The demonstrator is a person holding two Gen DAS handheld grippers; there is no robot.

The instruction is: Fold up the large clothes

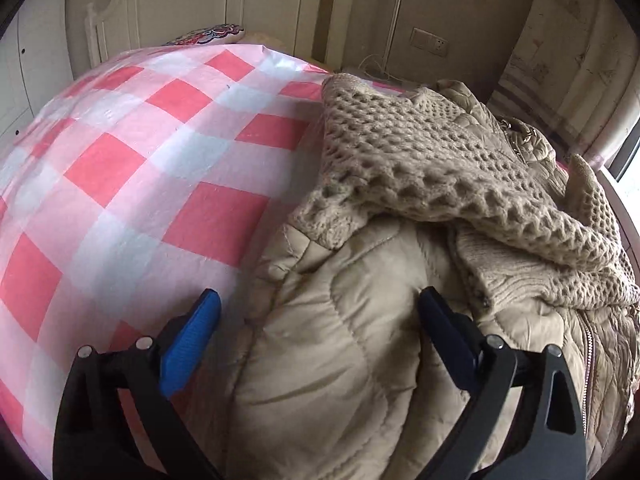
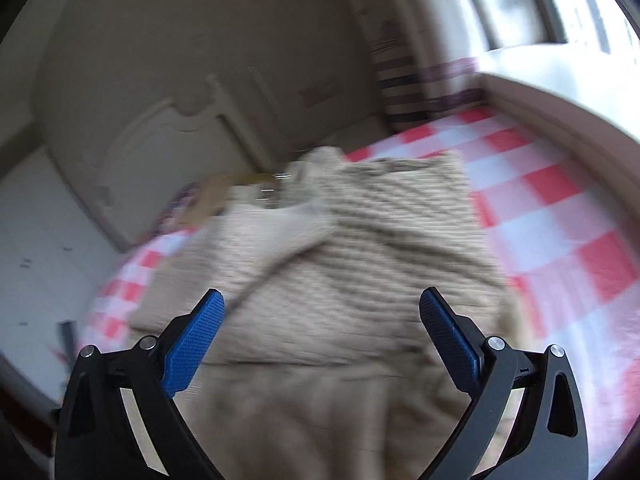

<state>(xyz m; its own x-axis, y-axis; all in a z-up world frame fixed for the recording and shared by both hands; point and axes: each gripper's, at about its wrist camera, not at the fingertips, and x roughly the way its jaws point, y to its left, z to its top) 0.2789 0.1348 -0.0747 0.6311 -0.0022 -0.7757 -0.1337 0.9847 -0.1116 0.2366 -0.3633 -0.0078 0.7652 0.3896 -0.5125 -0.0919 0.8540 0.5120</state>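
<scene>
- The left gripper, black-framed with blue ribbed finger pads, sits nearest the left wrist camera; its jaws stand wide apart and hold nothing.
- Between and just beyond those jaws lies a beige quilted padded jacket, bunched in soft folds. Its left edge runs up just inside the left pad, and its zipped edge falls away past the right finger.
- Ahead of the jaws and toward their right, a tan chunky open-knit sweater is draped over the jacket, its ribbed hem curling down onto the quilting.
- Left of the jaws and ahead, the pink-and-white checked bed cover spreads smooth and bare up to a white carved headboard, giving open room on that side.
- A patterned cushion rests at the cover's far edge, against the headboard.
- Far ahead to the right, a wall socket sits on the wall.
- In the right wrist view, which is blurred, the right gripper also has its jaws spread wide and empty.
- The knit sweater fills the space between and ahead of these jaws, with the jacket's pale fabric showing past its left edge.
- Right of these jaws the checked cover lies bare out to a white window ledge.
</scene>
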